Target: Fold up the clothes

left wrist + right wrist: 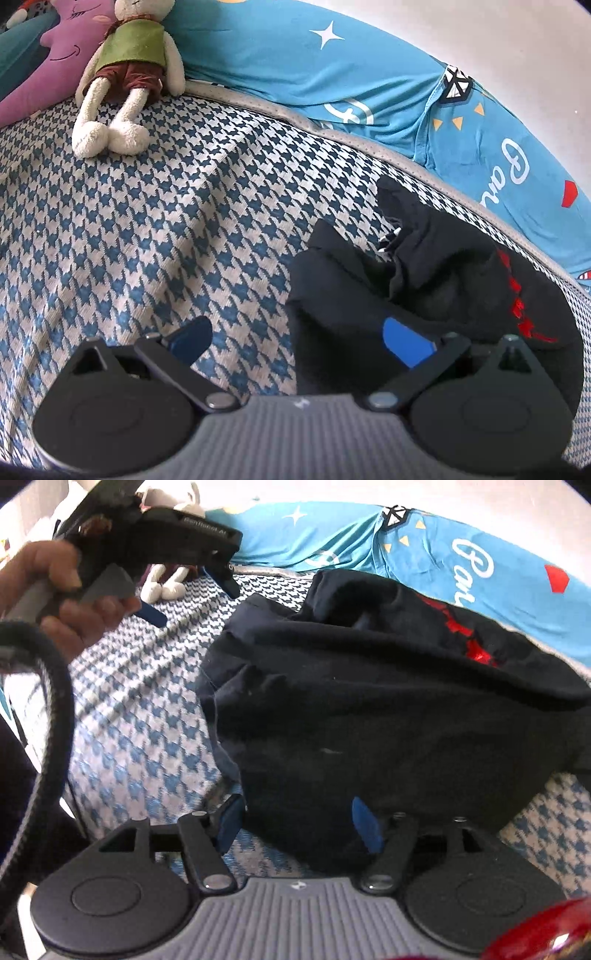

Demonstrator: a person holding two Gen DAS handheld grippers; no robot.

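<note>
Right gripper [299, 825] jaws parted over crumpled black garment [369, 701], left gripper [295, 338] wide open, empty, houndstooth bedcover [147, 221], plush rabbit [129, 74] beyond.

Bright, soft daylight; wall [517, 55] blown out white at far right. Heavy fisheye bending, dark vignette corners. Hand [55, 590] motion-blurred at left. Black garment [369, 709] shows little detail.
</note>
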